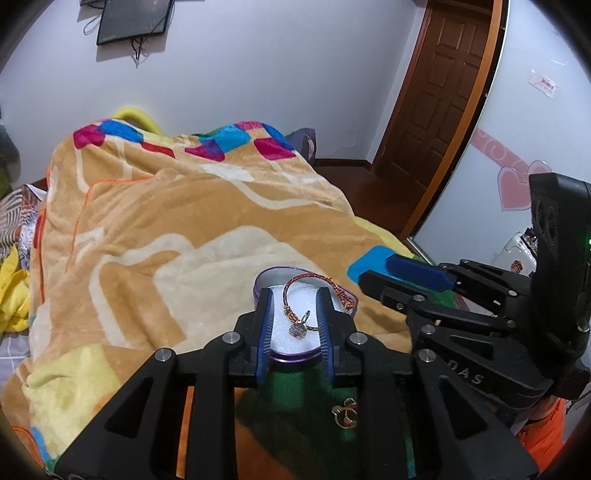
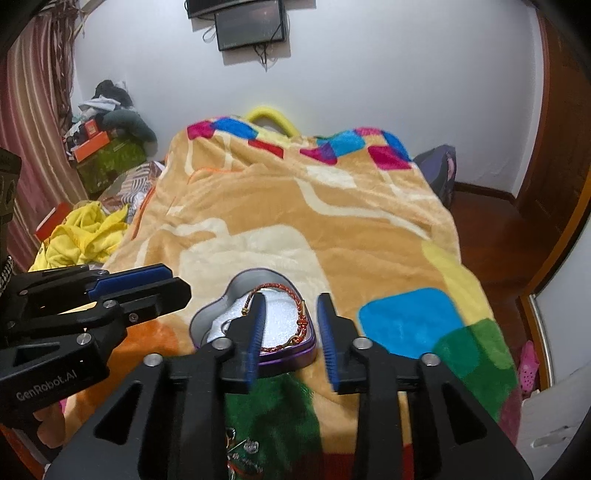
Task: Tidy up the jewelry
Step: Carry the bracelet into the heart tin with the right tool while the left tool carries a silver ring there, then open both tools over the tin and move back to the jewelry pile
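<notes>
A purple heart-shaped tin [image 1: 291,360] with a white foam lining lies on the blanket; it also shows in the right wrist view [image 2: 295,360]. A red-and-gold braided bracelet [image 1: 325,282] lies in it, seen too in the right wrist view [image 2: 284,286]. A silver ring [image 1: 298,328] rests on the foam. A gold ring [image 1: 345,417] lies on the green patch in front of the tin. My left gripper [image 1: 295,299] is open and empty, its fingers straddling the tin. My right gripper [image 2: 291,306] is open and empty over the tin's right side.
The orange patterned blanket [image 2: 295,206] covers the bed. Yellow clothes [image 2: 85,236] and boxes [image 2: 107,158] lie at the left. A wooden door [image 1: 443,92] and floor [image 2: 491,236] are on the right. A screen [image 2: 251,26] hangs on the wall.
</notes>
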A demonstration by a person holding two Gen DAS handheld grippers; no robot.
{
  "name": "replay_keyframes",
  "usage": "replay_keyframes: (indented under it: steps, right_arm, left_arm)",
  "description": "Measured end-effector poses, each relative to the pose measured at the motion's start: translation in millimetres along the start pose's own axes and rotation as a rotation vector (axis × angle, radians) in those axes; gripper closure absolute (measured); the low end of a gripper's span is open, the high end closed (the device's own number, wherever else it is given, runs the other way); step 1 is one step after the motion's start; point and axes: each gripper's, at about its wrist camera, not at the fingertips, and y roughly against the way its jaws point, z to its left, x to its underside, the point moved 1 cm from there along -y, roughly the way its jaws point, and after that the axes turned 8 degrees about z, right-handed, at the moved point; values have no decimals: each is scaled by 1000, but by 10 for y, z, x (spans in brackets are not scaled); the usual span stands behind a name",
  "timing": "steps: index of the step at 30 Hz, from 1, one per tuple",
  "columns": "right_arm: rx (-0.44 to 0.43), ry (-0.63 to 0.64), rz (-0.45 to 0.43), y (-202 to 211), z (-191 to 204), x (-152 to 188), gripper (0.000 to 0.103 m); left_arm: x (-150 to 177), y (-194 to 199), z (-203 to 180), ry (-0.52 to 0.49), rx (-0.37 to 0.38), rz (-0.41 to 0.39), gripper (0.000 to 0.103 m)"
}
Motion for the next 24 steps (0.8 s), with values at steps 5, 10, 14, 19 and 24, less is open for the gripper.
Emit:
replay_keyframes:
  steps: [5, 10, 14, 19, 24]
  right_arm:
    - [25, 3, -41, 224, 29, 13, 72]
    - [36, 3, -71, 411, 60, 69, 72]
    - [48, 2, -84, 516, 81, 133, 72]
    - [49, -15, -77, 578, 74, 251, 72]
    - [48, -30, -39, 501, 45, 358, 71]
  left_arm:
    - [32, 215, -41, -8, -11, -26, 72]
    - [93, 365, -93, -22, -35, -41, 68]
    - [154, 428, -113, -25, -38, -35, 67]
    - [269, 468, -117, -23, -50, -15, 65]
    - [415, 431, -108, -23, -62, 23, 64]
